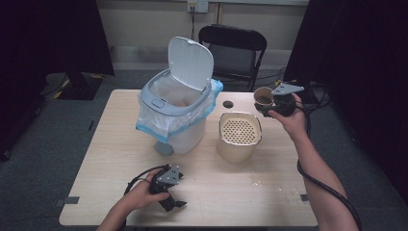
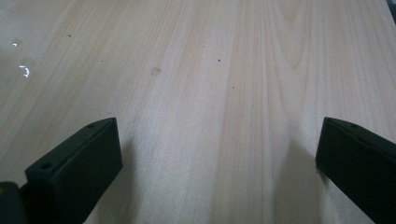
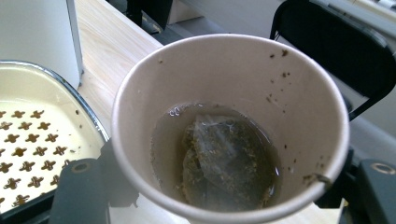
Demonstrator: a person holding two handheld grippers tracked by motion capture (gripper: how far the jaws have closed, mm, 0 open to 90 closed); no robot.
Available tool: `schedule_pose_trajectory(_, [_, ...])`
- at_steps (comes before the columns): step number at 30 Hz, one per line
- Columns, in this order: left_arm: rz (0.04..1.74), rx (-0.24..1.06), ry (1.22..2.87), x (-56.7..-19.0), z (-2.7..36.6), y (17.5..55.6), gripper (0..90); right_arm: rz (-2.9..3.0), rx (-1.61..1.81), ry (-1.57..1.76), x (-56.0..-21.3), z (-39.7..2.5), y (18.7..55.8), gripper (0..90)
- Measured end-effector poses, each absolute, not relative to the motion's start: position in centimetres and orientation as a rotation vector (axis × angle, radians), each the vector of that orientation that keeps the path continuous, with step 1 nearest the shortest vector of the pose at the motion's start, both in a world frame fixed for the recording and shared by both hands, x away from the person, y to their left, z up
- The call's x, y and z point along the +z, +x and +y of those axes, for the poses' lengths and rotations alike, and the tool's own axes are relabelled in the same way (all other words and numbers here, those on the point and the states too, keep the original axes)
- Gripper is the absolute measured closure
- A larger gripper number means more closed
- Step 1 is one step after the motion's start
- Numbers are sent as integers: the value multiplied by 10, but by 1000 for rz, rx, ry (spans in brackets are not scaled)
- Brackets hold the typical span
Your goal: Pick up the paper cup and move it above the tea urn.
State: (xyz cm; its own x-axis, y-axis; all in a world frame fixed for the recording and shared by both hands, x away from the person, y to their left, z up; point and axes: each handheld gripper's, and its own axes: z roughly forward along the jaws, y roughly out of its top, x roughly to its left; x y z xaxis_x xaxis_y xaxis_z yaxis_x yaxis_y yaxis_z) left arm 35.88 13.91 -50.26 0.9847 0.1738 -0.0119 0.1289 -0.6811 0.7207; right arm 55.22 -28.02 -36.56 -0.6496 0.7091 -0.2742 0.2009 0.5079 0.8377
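Close to the lens in the right gripper view, a paper cup (image 3: 231, 126) with a wet tea bag (image 3: 224, 163) in shallow brown liquid sits clamped between the right gripper's (image 1: 276, 103) jaws, held above the table's (image 1: 231, 192) far right edge, just beyond the cream strainer tub (image 1: 239, 134). Down at the near left, the left gripper (image 1: 168, 190) rests low over bare wood, jaws wide apart, while the open-lidded bin (image 1: 178, 106) stands mid-table.

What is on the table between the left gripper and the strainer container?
Bare wood of the table, as the high view shows, between the left gripper and the strainer container.
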Motion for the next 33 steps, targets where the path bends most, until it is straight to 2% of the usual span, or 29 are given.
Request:
schedule_pose_trajectory(11, [210, 67, 2329, -503, 139, 359, 0, 2121, 971, 564, -354, -265, 536, 279])
schedule_pose_trajectory(33, [203, 71, 2334, -502, 139, 359, 0, 1964, 274, -28, -349, -229, 501, 281])
